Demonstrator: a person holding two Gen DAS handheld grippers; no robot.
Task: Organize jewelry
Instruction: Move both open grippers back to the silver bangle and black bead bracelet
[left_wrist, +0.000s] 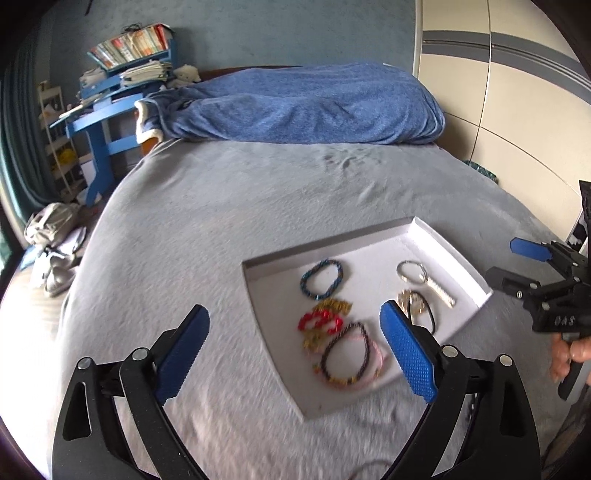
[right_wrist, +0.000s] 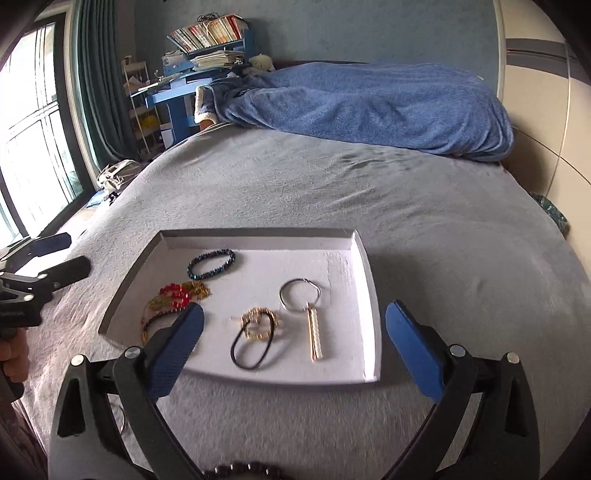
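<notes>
Though most pieces already lie in the white tray (right_wrist: 369, 295) on the bed (right_wrist: 369, 192), we hold both grippers' fingers apart and empty, with a dark beaded bracelet (right_wrist: 243, 470) near us seemingly left.

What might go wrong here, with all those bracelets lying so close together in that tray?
The red bracelet overlaps the gold chain, so lifting one may drag the other along. The tray sits on a soft bed, so pressing down may tip it. Both hand-held grippers, left and right, hang open and hold nothing.
</notes>
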